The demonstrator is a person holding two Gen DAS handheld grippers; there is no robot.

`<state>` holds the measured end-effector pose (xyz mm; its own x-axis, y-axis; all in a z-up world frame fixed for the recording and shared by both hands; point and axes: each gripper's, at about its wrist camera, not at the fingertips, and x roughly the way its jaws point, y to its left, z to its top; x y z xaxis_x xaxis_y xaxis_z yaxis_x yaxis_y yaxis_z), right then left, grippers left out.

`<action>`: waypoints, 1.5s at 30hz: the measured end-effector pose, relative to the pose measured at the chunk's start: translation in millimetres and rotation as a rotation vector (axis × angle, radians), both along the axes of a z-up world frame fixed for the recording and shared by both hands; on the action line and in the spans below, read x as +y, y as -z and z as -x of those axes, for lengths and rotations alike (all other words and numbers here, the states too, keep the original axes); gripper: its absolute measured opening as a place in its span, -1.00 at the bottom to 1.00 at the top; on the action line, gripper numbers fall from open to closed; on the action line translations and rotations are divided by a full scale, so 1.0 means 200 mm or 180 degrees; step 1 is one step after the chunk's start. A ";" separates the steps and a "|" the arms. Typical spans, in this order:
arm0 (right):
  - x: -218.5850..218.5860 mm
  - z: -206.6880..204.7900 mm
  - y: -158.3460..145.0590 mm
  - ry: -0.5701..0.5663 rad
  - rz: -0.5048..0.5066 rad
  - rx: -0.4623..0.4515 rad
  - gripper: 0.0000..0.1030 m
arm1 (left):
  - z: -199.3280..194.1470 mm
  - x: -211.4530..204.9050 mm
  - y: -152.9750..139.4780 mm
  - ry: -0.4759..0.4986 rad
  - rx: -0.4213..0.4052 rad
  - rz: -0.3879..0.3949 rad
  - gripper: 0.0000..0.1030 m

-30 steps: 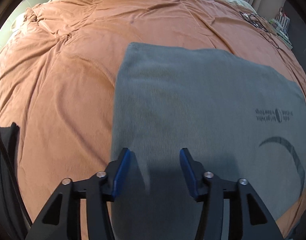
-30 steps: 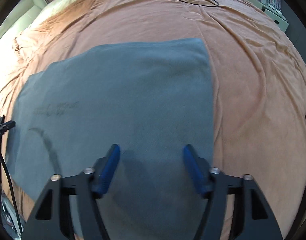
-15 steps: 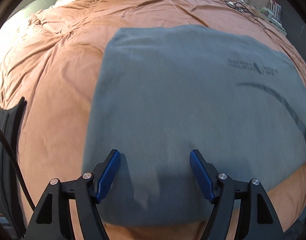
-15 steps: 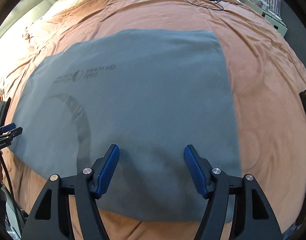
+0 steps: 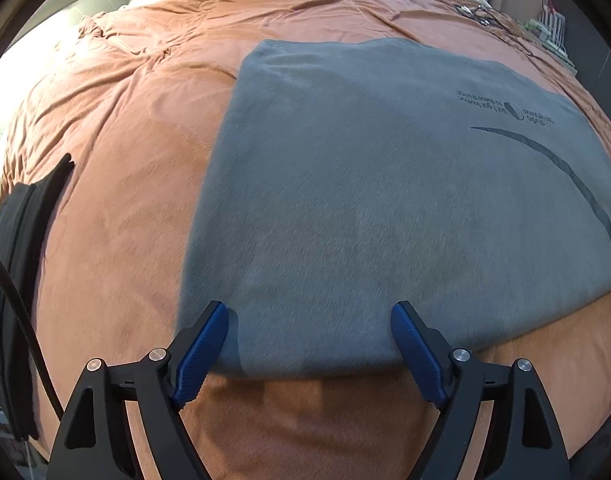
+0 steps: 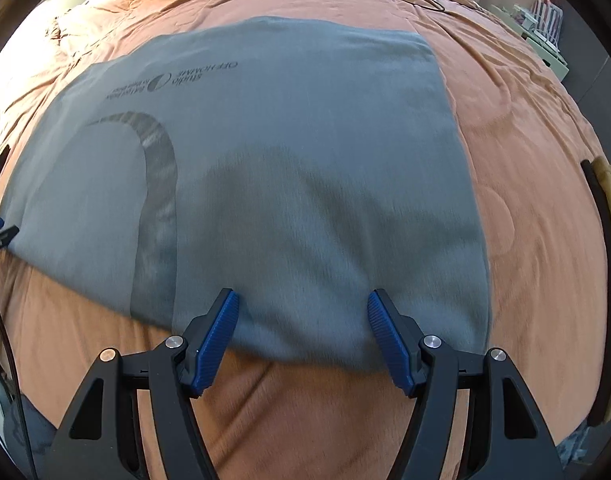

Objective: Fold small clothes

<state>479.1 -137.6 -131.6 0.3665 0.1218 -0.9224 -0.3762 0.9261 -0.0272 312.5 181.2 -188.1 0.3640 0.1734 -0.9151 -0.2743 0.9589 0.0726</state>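
Shirt [image 5: 385,200] lies flat on the orange bedspread [image 5: 117,208], near hem just ahead of both claws. Left gripper [image 5: 309,344] is opening, nothing pinched; right gripper [image 6: 301,332] stands open and empty. Each should bite one hem corner, level, before lifting.

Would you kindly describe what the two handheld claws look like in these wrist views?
Both look alike. The left claw has two matte black angular arms with triangular cut-outs and round silver screw heads, each ending in a blue ribbed pad. The right claw matches it, with the same blue ribbed pads. A thin black cable runs past the left one. No hands or sleeves show.
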 end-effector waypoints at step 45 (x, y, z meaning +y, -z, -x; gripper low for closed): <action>0.48 0.11 -0.02 -0.0137 -0.1246 0.0300 -0.95 | 0.48 0.47 -0.05 -0.1523 -0.0867 0.1896 -0.32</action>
<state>457.6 -42.1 -126.9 0.2694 0.4840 -0.8326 -0.3989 0.8430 0.3610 216.2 276.0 -177.5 0.5971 -0.1217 -0.7929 -0.5989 0.5899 -0.5416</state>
